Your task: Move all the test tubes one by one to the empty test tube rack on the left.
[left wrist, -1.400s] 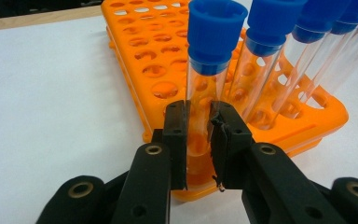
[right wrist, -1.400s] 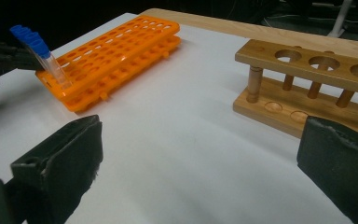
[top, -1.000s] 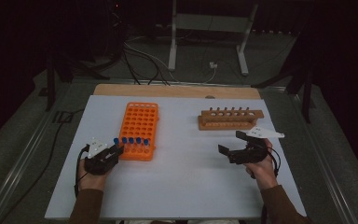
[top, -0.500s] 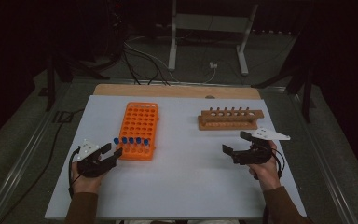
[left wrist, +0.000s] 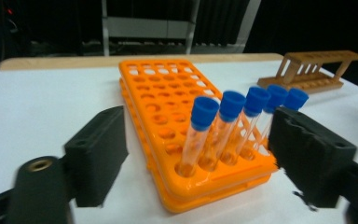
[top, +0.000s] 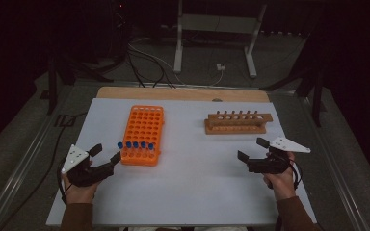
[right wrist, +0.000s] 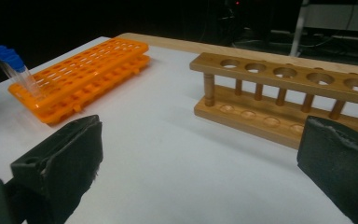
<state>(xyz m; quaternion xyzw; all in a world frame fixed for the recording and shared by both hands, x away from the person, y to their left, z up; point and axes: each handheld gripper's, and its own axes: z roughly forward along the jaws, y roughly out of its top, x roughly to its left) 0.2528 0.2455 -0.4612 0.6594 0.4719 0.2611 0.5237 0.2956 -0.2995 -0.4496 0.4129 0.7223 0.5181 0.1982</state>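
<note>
Blue-capped test tubes (left wrist: 223,128) in orange rack (top: 142,132), framed by left hand-held gripper (top: 107,152), jaws just opened, empty; next, likely closing on one.

The left gripper (top: 107,153) is farther from the orange rack (top: 143,134) than a second ago, when its tips sat right at the blue-capped tubes (top: 135,145); it has drawn back toward the near left of the surface (top: 192,187). Its jaws have just been opening and nothing is between them. The right gripper (top: 251,149) is lower in the high view, closer to the person.
</note>
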